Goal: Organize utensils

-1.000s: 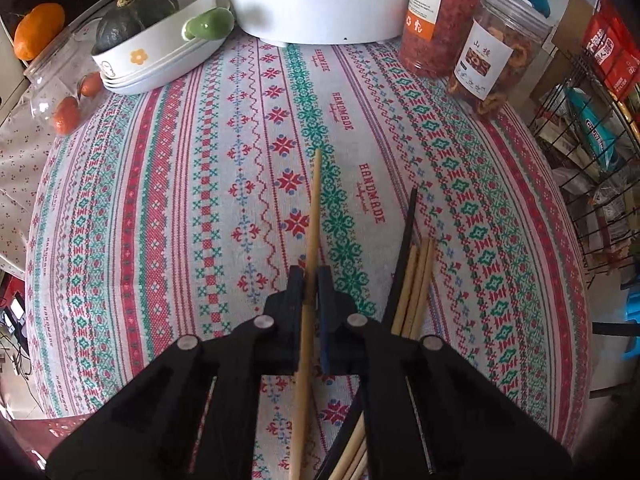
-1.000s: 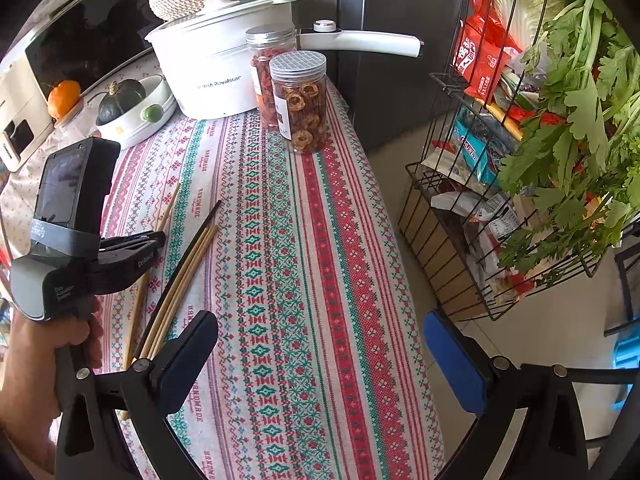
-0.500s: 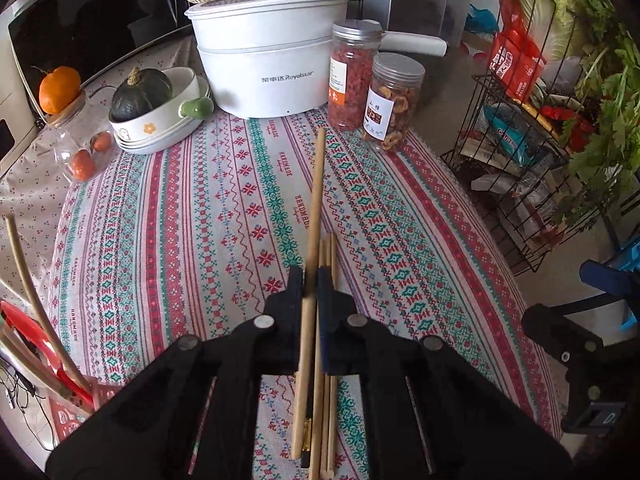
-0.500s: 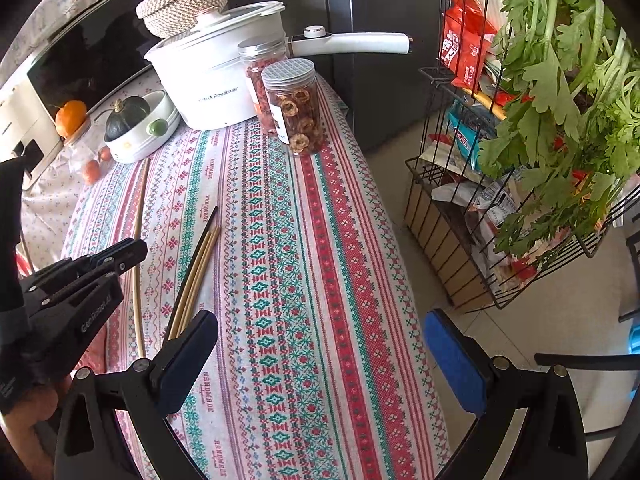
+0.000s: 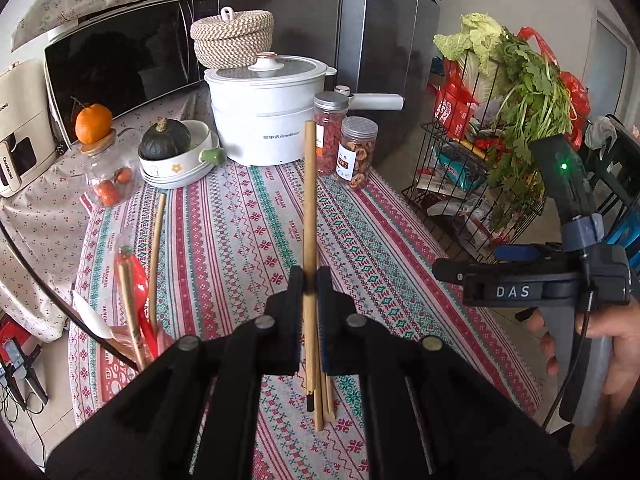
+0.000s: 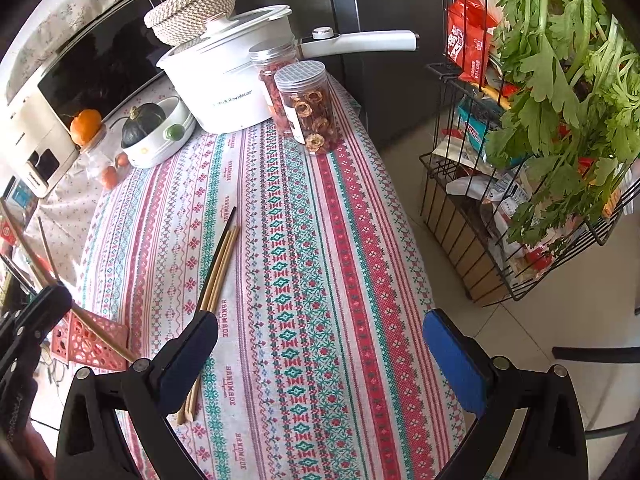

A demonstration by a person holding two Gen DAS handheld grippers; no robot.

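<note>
Our left tool (image 5: 310,280) pinches one chopstick (image 5: 309,200), its length pointing away; the red holder (image 5: 120,364) sits left of it, right tool (image 6: 320,356) wide and empty.

Daylit kitchen: dark fridge (image 5: 384,60), microwave (image 5: 120,64), wire rack (image 6: 500,208) on pale tiled floor (image 6: 560,320).

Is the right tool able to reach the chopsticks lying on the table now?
Probably yes: the right tool is open and empty, the chopsticks lie beside its left finger, uncovered.
</note>
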